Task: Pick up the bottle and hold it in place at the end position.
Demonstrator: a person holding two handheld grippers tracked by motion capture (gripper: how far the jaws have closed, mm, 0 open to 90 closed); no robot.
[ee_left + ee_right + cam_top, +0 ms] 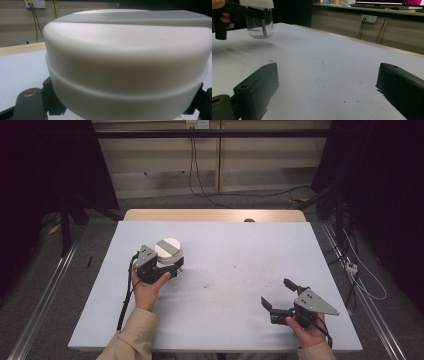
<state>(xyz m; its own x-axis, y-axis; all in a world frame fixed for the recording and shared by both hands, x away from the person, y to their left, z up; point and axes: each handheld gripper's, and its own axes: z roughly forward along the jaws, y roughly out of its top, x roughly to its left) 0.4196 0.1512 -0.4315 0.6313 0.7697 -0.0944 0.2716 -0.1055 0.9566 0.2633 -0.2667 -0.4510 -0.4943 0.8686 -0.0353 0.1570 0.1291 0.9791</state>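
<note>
- Left gripper (pixel 167 265) is clamped around the jar (pixel 168 254), jaws on either side just under the white lid (pixel 125 37).
- In the right gripper view the jar hangs clear of the table (pixel 225 245), left-centre, axis upright.
- Jar: clear glass body, white lid with grey band, thin stick inside.
- Right gripper (pixel 280 295) sits near the front right, jaws spread wide, holding nothing, well apart from the jar, which lies to its left.

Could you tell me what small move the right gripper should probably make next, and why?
Probably bring the open right gripper over to the clear glass jar: the left gripper is clamped around its white round lid, so a second grip on the body seems needed.
</note>
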